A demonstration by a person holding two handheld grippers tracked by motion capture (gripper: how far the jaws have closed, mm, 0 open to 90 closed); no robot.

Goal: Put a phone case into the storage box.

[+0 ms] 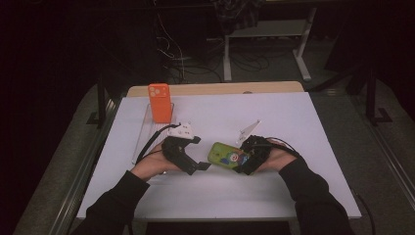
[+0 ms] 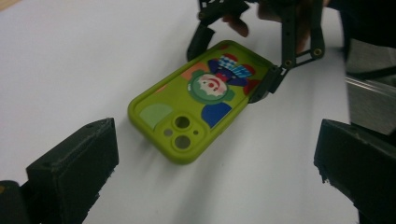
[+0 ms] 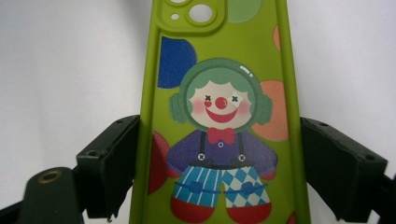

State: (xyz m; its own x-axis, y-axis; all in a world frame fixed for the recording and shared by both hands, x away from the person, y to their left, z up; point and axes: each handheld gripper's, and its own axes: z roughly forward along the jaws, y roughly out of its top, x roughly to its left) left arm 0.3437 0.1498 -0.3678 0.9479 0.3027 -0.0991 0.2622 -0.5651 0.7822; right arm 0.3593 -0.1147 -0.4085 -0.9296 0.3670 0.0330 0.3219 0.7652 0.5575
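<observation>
Green phone case [image 1: 226, 155] lies mid-table, its long sides squeezed by the right gripper [image 1: 247, 160]. White table [image 1: 274, 196] has lots of bare room around it. Left gripper [image 2: 210, 177] gapes wide, holding nothing. Up close, a clown picture shows (tiny from above). Two cases: green and orange case [image 1: 160, 102].

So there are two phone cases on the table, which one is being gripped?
The green clown case, clamped between the right gripper jaws near the table's front. The orange case stands upright, untouched, at the far edge.
</observation>
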